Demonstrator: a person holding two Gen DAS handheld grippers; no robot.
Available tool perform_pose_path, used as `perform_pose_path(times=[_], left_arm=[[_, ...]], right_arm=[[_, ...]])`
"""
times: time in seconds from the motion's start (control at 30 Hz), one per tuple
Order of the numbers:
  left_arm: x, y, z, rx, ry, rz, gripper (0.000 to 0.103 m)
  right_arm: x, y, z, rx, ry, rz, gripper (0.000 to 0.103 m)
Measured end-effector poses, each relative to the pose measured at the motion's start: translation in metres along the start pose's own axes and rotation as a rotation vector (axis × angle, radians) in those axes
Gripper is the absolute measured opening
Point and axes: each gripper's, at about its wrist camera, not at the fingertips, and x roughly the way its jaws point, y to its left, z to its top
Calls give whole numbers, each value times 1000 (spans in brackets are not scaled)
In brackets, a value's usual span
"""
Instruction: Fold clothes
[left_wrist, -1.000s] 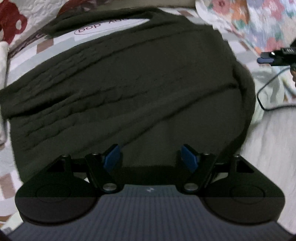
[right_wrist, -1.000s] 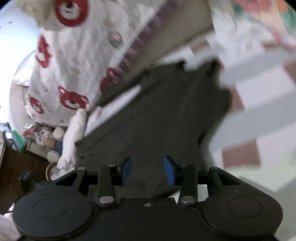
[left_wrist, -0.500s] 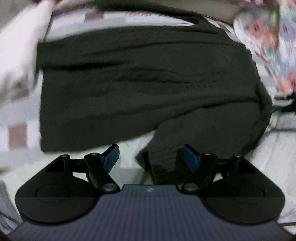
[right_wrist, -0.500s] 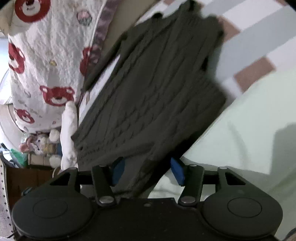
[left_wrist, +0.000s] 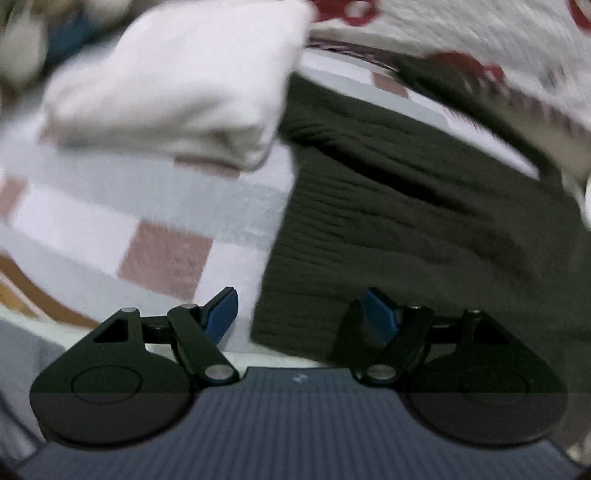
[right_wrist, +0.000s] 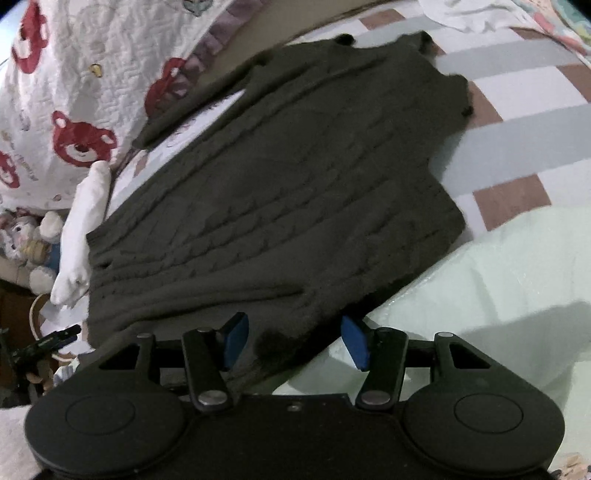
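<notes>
I see the dark knit sweater (right_wrist: 280, 192) lying flat on the checked bedsheet (right_wrist: 517, 122), one sleeve end reaching between my right gripper's (right_wrist: 293, 341) spread fingers. My left gripper (left_wrist: 301, 317) hangs open over the sweater's edge, beside a folded white cloth (left_wrist: 173, 92). The bear-print quilt (right_wrist: 74, 92) lies behind.

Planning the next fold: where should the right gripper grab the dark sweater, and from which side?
Judging by the right wrist view, take the sweater at its near edge, between the open right gripper. That edge hangs over the bedding, so a low approach from the near side should slip one finger under.
</notes>
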Motion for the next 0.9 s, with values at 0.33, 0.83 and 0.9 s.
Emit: perform_pose_path(times=[0.33,0.83,0.9], left_arm=[[33,3,4,-97,12,-83,80],[-31,-75,-13,281,-33,10,10],[-44,-72,-11,240,-55,13,10]], right_arm=[[-2,72,22,-477,-129,-62,60],[122,164,13,-897,112,117,60],[131,166,11,-898,109,75,60]])
